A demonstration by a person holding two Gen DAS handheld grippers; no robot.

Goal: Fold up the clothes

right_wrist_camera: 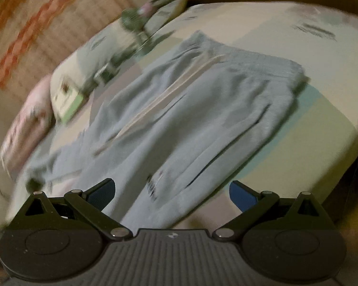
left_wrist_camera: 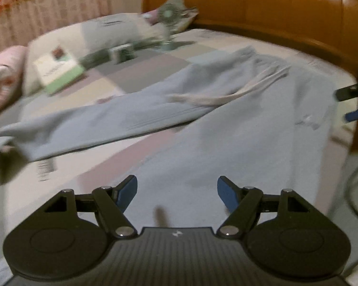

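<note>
Light blue sweatpants [left_wrist_camera: 226,124] are seen spread flat on the bed [left_wrist_camera: 121,159]; the left tool [left_wrist_camera: 176,194] and right tool [right_wrist_camera: 171,194] are held spread above them, nothing gripped

The light blue sweatpants [left_wrist_camera: 238,124] lay spread flat on the bed [left_wrist_camera: 140,71], unfolded, elastic waistband toward the headboard, pale drawstring [left_wrist_camera: 217,95] trailing across the front, and the two legs splayed apart.

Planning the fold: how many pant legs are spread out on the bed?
2. One leg angles away toward the pillows; the other leg runs toward the left gripper. Both cuffs are blurred or out of frame.
</note>
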